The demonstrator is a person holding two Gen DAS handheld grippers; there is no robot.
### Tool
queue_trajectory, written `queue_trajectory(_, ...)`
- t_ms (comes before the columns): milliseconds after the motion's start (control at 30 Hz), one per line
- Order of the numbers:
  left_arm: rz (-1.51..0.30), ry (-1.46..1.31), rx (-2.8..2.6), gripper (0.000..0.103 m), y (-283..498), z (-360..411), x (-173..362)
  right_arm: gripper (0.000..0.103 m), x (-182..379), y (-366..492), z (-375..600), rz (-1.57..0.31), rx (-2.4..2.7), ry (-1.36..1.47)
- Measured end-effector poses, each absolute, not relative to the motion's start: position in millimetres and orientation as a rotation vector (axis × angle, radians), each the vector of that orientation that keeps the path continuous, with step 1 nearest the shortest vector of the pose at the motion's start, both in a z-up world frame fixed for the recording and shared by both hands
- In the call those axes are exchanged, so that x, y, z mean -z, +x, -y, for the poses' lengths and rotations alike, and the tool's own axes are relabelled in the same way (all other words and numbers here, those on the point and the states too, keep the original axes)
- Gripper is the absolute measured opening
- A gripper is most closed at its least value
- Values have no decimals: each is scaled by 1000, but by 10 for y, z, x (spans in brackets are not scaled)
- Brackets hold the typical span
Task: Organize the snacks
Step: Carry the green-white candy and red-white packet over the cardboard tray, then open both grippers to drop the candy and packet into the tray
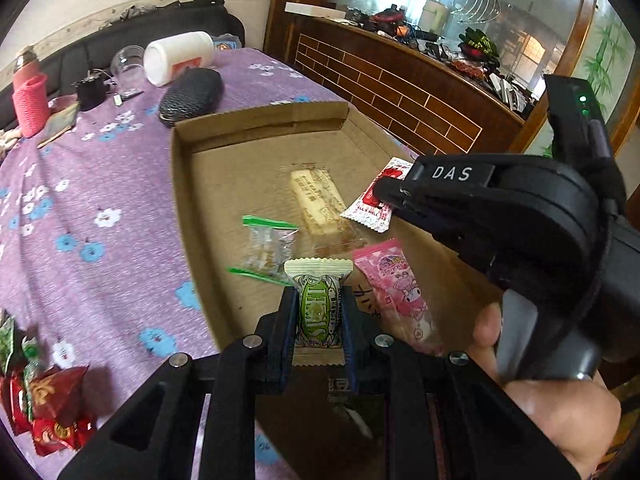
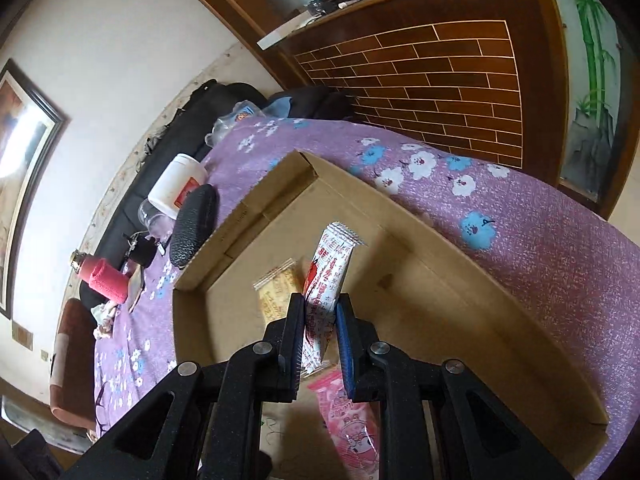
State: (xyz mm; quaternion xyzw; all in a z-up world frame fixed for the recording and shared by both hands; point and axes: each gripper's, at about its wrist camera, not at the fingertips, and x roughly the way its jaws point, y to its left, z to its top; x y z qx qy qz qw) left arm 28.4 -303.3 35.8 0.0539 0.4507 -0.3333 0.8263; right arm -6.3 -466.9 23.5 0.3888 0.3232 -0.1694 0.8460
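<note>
My left gripper is shut on a green and cream candy packet, held upright over the near part of a shallow cardboard tray. My right gripper is shut on a red and white sachet, also seen at the left view's right side as the sachet pinched above the tray. Lying in the tray are a long beige biscuit pack, a small green-edged clear bag and a pink cartoon packet. The biscuit pack and pink packet show below the right gripper.
The tray sits on a purple flowered tablecloth. Red and green snack packets lie at the near left. At the far end are a black case, a white jar on its side, a clear cup and a pink bottle. A wooden counter stands to the right.
</note>
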Motion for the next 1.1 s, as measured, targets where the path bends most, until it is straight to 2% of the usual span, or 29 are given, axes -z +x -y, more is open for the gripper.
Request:
queue_trajectory(233, -957, 106, 713, 20, 314, 2998, -329, 21, -244, -52, 4645, -680, 365, 817)
queue_trajectory(267, -956, 102, 711, 21, 313, 2983, -342, 21, -250, -59, 4646, -678, 372, 815)
queue_trajectory(367, -945, 79, 711, 36, 306, 2933, -402, 23, -283, -90, 4653, -663, 395, 807)
queue_trajectory(400, -937, 76, 710, 37, 298, 2916, -429, 25, -309, -111, 4649, -650, 406, 798)
queue_trajectory(600, -911, 71, 706, 37, 245, 2810, -585, 28, -524, -237, 4535, -512, 369, 760)
queue_trajectory(700, -904, 66, 689, 37, 229, 2688, -656, 38, -632, -238, 4372, -469, 319, 696)
queue_trajectory(1100, -879, 50, 540, 37, 193, 1680, -827, 38, -747, -49, 3483, -491, 1, 419)
